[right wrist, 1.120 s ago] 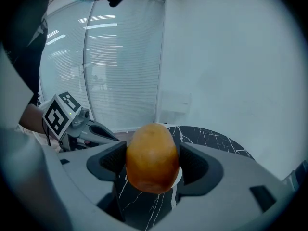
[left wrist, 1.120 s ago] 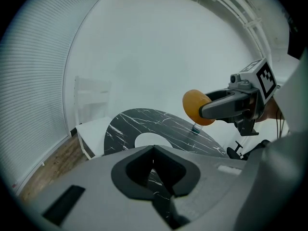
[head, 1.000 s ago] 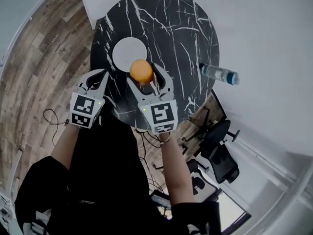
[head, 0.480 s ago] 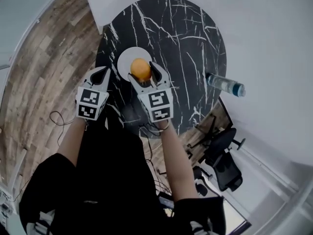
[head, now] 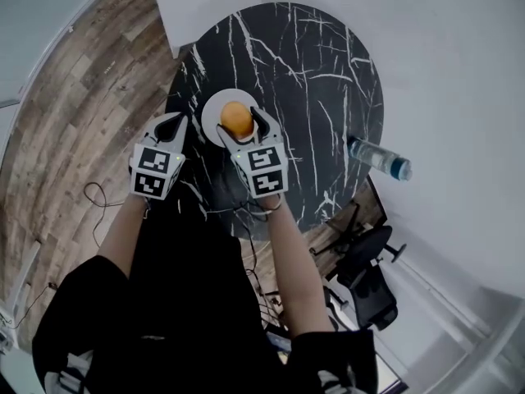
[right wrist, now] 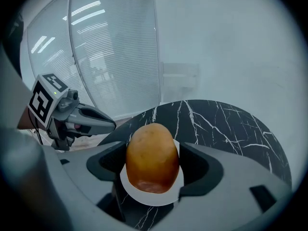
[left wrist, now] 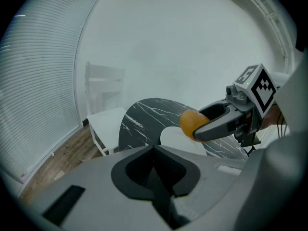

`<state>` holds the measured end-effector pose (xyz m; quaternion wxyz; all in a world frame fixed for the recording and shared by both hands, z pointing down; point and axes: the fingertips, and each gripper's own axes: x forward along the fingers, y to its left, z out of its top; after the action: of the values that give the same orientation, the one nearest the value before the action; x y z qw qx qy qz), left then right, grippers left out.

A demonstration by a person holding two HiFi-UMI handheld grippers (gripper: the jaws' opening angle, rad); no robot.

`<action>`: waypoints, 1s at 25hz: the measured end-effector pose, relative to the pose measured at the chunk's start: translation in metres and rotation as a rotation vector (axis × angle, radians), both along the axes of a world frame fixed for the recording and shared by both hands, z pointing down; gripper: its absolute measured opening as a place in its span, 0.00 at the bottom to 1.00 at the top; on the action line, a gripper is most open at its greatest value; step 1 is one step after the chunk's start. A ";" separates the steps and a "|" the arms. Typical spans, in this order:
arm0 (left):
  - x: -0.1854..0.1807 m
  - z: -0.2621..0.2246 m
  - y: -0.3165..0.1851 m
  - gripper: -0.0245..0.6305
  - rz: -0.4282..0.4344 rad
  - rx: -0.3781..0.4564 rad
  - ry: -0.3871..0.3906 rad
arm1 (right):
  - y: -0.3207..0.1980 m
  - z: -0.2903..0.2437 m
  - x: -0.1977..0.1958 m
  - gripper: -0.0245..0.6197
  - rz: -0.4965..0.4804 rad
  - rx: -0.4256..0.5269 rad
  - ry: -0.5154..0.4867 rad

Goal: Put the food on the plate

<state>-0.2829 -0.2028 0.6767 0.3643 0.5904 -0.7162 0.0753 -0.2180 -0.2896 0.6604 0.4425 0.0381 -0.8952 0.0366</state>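
Observation:
An orange-brown, potato-like food (head: 237, 119) is held between the jaws of my right gripper (head: 239, 123), which is shut on it. The food hangs just over the white plate (head: 215, 107) on the black marble table (head: 312, 80). In the right gripper view the food (right wrist: 152, 157) fills the jaw gap, with the plate (right wrist: 150, 198) showing right below it. My left gripper (head: 177, 122) hovers to the left of the plate, shut and holding nothing. The left gripper view shows its own jaws (left wrist: 155, 150) closed, with the food (left wrist: 191, 122) and the plate (left wrist: 174, 136) ahead.
A clear water bottle (head: 378, 158) lies off the table's right edge. A white side table (head: 205, 6) stands behind the round table. An office chair (head: 369, 277) and floor cables (head: 94, 195) are on the near side. White blinds (right wrist: 115, 47) line the wall.
My right gripper has carried the food from the plate's near edge to over the plate. The left gripper has kept pace beside it, still shut.

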 end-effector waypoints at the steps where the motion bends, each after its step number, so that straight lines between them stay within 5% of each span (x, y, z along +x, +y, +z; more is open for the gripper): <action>1: -0.002 0.001 0.000 0.04 -0.006 -0.002 0.002 | -0.001 0.004 0.000 0.55 0.000 -0.002 0.010; 13: -0.007 0.010 0.005 0.04 -0.023 -0.020 0.012 | 0.000 0.037 0.004 0.55 0.026 -0.090 0.211; 25: 0.000 0.012 0.012 0.04 -0.006 -0.030 0.016 | -0.004 0.045 0.008 0.55 0.056 -0.065 0.209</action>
<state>-0.2829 -0.1910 0.6892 0.3791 0.5834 -0.7138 0.0804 -0.2104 -0.2933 0.7054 0.5334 0.0523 -0.8410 0.0740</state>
